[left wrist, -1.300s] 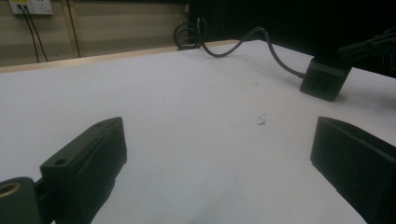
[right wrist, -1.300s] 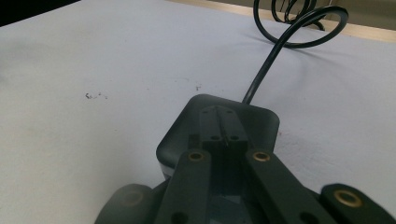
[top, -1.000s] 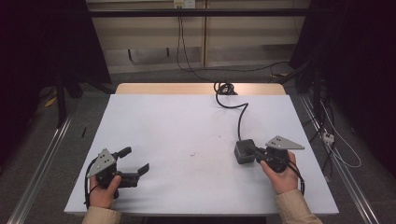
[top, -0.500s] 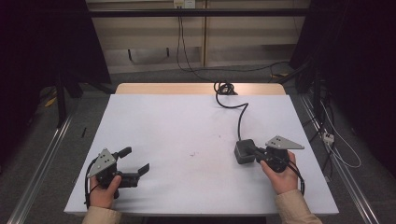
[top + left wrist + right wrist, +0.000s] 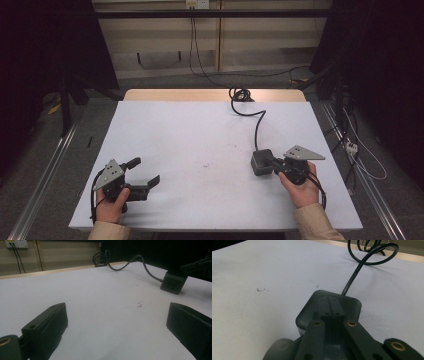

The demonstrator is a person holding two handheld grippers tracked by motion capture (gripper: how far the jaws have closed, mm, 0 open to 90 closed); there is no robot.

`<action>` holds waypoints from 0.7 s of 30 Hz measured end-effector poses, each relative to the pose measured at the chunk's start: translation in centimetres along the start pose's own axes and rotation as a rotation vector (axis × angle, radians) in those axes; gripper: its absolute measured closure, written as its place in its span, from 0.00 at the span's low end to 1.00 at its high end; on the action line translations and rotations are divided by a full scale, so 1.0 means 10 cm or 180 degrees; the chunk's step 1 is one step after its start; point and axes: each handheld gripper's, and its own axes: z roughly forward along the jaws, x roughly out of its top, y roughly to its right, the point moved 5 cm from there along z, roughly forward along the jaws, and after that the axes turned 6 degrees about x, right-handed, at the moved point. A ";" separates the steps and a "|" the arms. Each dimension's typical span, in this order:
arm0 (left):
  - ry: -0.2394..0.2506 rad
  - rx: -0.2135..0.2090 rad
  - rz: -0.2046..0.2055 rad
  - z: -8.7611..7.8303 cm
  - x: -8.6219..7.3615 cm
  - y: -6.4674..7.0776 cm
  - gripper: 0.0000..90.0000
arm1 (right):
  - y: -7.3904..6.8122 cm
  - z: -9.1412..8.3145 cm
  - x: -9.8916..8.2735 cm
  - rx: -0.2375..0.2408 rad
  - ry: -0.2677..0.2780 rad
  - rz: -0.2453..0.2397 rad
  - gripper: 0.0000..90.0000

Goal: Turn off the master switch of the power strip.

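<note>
We hold the right hand-held gripper [image 5: 272,166] low at the right side of the white counter [image 5: 200,135], its jaws brought fully together. In the right gripper view the closed tips lie over the top of the dark power adapter [image 5: 329,308], a rounded black box; whether they pinch any part of it we cannot tell. The adapter [image 5: 261,161] sits on the counter's right half, just in front of our right hand [image 5: 300,186]. Its black cable [image 5: 257,120] runs in a curve toward the far edge and ends in a loose coil [image 5: 239,93] near the wooden strip there; nothing lies across it.

Our left hand-held gripper [image 5: 145,174] rests near the counter's near left corner, well apart from the adapter, with its jaws spread wide and nothing between them. Between the two grippers the surface carries a few small dark specks [image 5: 206,164]. Beyond the counter, wall cables [image 5: 192,45] hang down to the floor.
</note>
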 end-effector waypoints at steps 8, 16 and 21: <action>-0.0013 -0.0002 0.0013 0.00 0.00 0.00 0.04 | 0.00 0.00 0.00 -0.0021 -0.0013 -0.0042 1.00; -0.0020 -0.0001 0.0013 0.00 0.00 0.00 0.04 | 0.00 0.00 -0.01 -0.0014 0.0001 -0.0024 1.00; -0.0013 -0.0003 0.0019 0.00 0.00 -0.01 0.04 | 0.00 0.00 -0.01 -0.0010 0.0002 -0.0019 1.00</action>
